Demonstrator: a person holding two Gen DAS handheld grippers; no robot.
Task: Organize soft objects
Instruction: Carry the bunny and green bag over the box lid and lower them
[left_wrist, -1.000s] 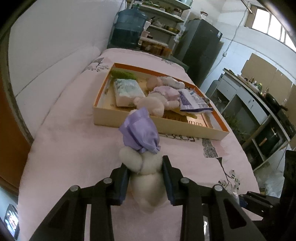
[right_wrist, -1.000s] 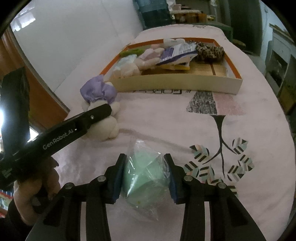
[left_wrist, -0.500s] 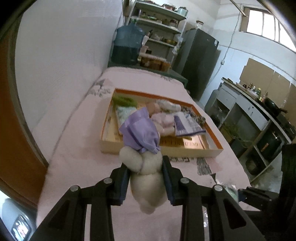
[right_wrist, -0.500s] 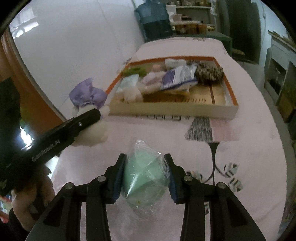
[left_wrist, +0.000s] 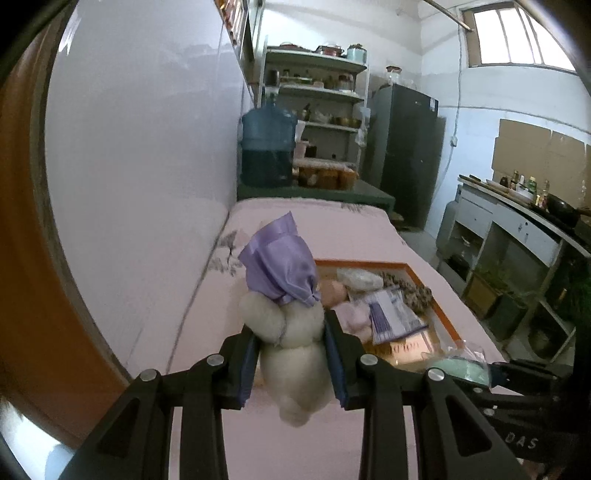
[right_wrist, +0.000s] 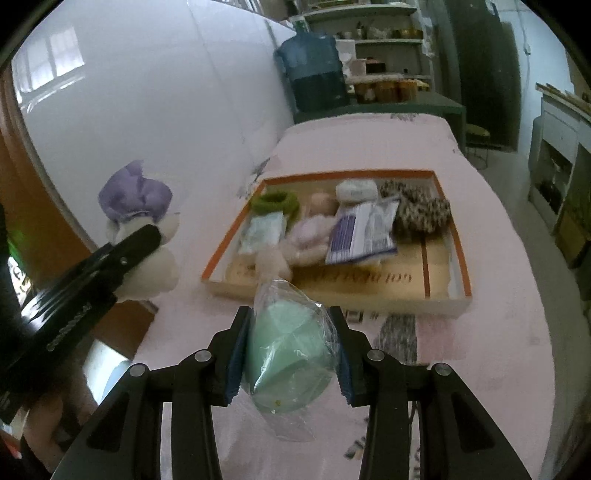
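Two wrist views, looking forward past my jaws.
Both tilt down and share the tray ahead.

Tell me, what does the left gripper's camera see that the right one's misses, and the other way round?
Only the left wrist view shows the kitchen counter and window. Only the right wrist view shows the green ring in the tray and the person's hand. Both show the plush toy in the left gripper, the bagged green item in the right gripper, and the tray.
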